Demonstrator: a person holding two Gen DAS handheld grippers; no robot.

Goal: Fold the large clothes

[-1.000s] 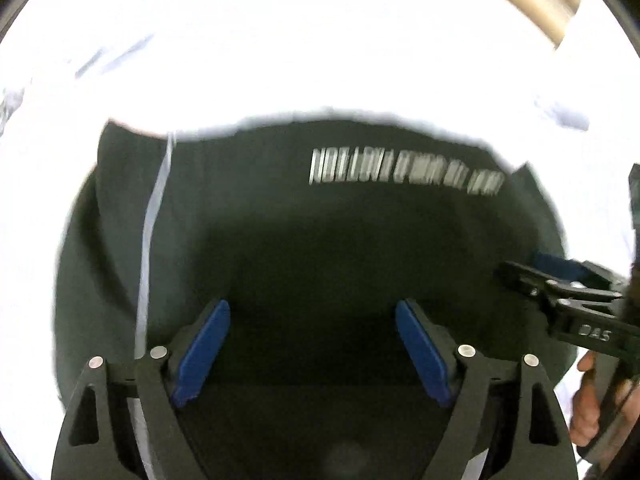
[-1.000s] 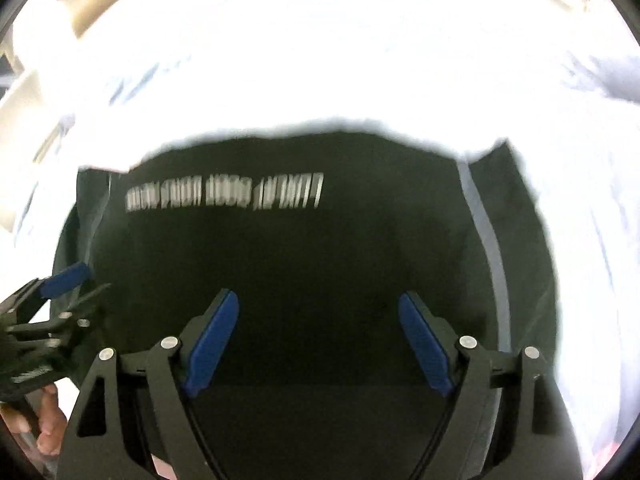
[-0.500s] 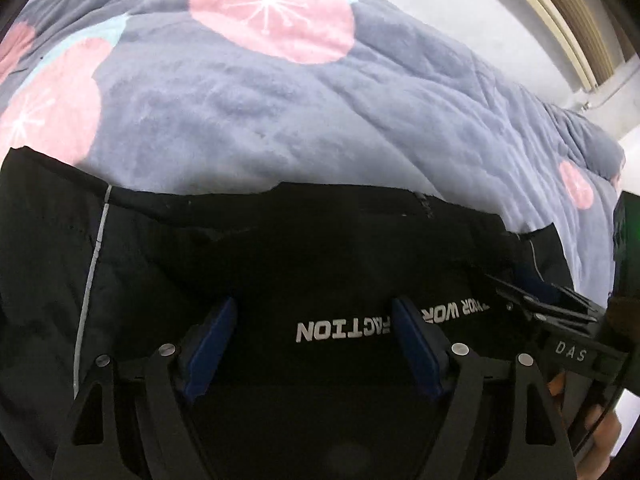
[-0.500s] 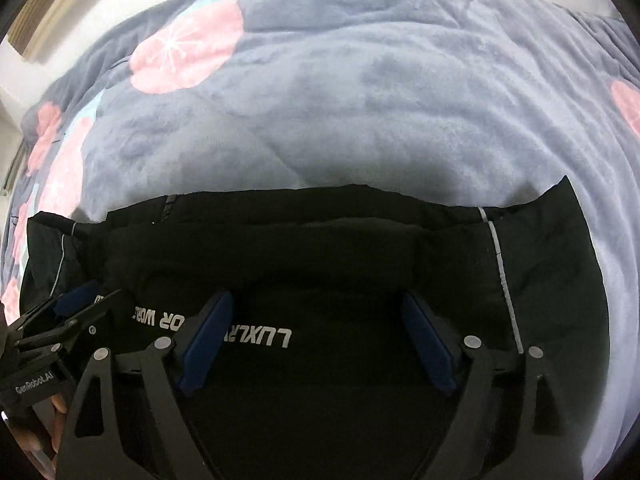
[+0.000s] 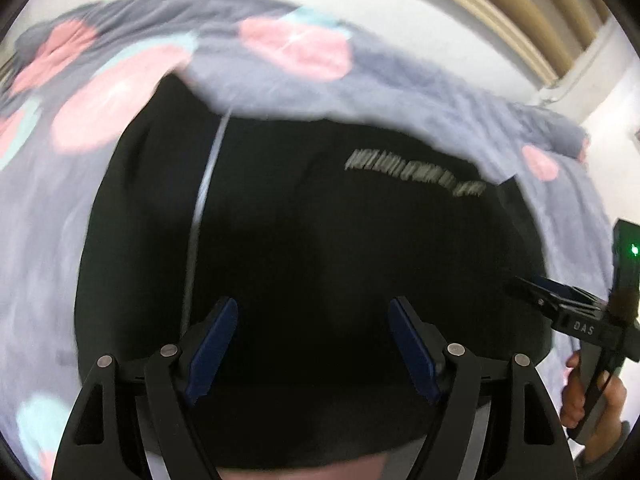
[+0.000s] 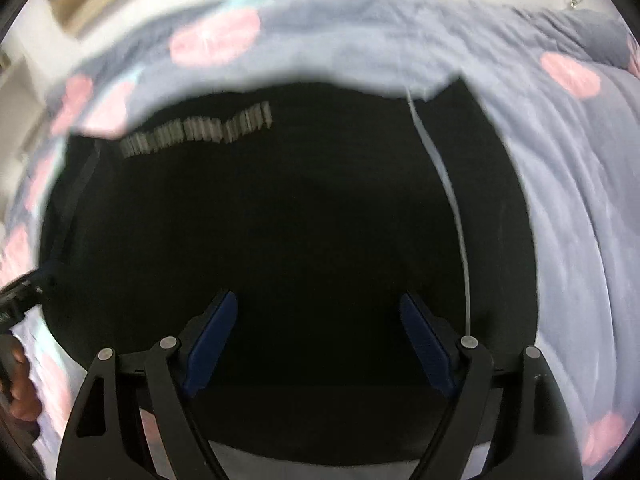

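A large black garment (image 5: 340, 240) with a white stripe (image 5: 200, 208) and pale printed lettering (image 5: 412, 172) lies spread on the bed. My left gripper (image 5: 313, 304) hangs over its near part, jaws wide and closing, only the cloth below showing between the blue pads. The right gripper (image 5: 536, 288) pokes in at the right edge, held by a hand (image 5: 580, 396). In the right wrist view the garment (image 6: 300, 200) fills the middle. My right gripper (image 6: 318, 296) stands wide over it, closing a little, its pads clear of the cloth. The left gripper (image 6: 20, 292) shows at the far left.
A grey-blue plush blanket (image 5: 400, 92) with pink and teal circles covers the bed around the garment and rises in folds at the right (image 6: 560, 200). A white wall (image 5: 440, 32) and a wooden frame (image 5: 520, 8) lie beyond. Both views are blurred by motion.
Half a second ago the lettering lay right between the fingers, near the garment's far edge. Both grippers have since drawn back, so the lettering now sits far up the picture. The left jaws narrowed slightly.
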